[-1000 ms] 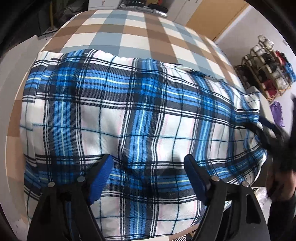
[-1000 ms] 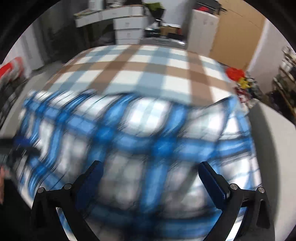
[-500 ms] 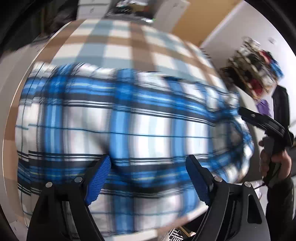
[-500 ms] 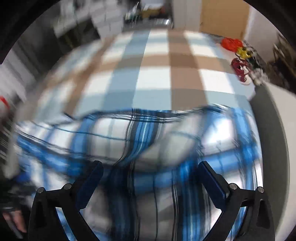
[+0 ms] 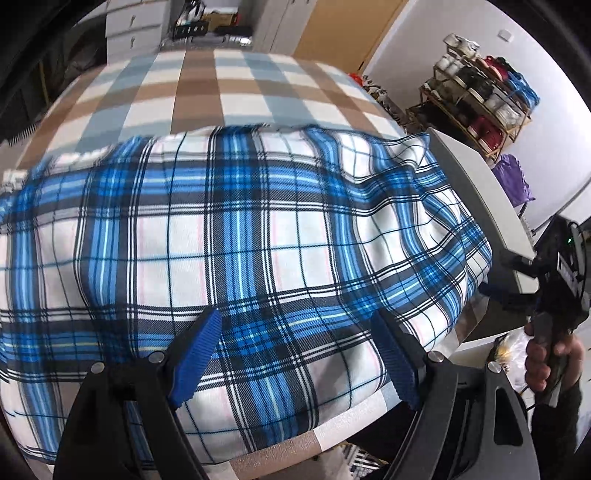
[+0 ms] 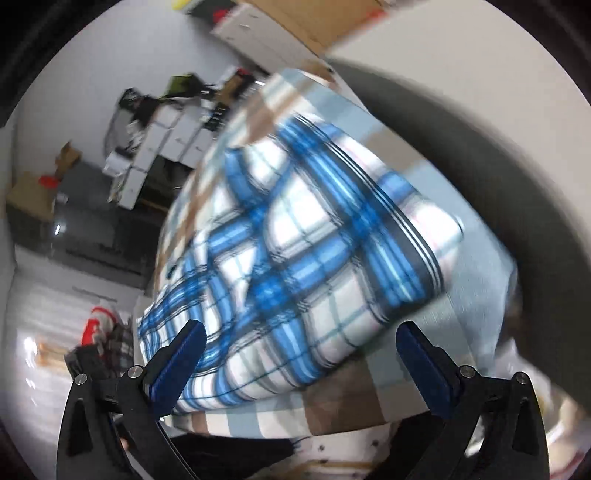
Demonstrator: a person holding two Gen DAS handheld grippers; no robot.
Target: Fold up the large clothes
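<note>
a cluttered room with white drawers [image 5: 133, 29] and a shelf rack [image 5: 476, 96] behind a surface covered by a brown, grey and white checked cloth [image 5: 207, 92]. a blue plaid garment [image 5: 229, 229] lies spread flat over the near part of the cloth, rumpled toward its right edge. left claw [image 5: 297, 354] hangs above the garment's near edge, jaws spread, nothing between them. right claw [image 6: 295, 362], seen blurred and rolled, jaws spread and empty, off the garment's right side; a hand [image 5: 546, 354] grips its handle.
</note>
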